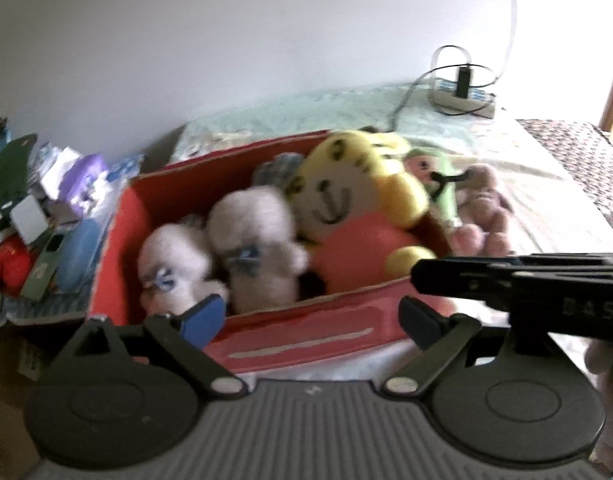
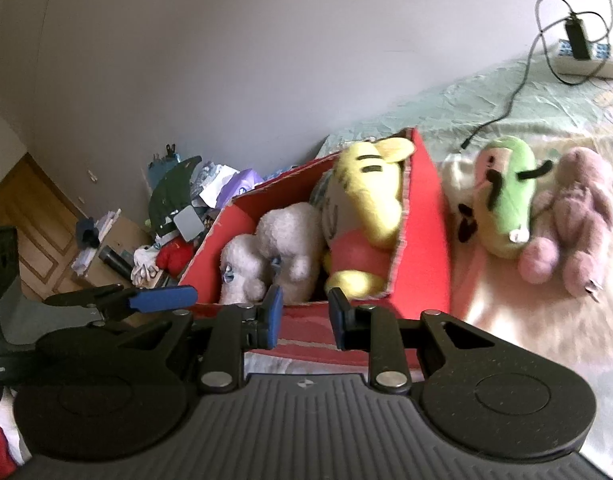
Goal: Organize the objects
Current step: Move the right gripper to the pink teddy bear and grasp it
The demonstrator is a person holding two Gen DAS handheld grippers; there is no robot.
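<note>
Leftmost, two fuzzy white plush toys sit inside the red cardboard box on the bed, beside a rounded yellow tiger plush in a red shirt. Right of the box, on the cream sheet: a smooth green plush, then a nubby pink bear. Left gripper wide, empty. Right gripper narrow, gripping nothing.

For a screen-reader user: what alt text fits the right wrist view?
A red box on a bed holds a yellow plush and two white plushes; a green plush and pink plush lie beside it.
</note>
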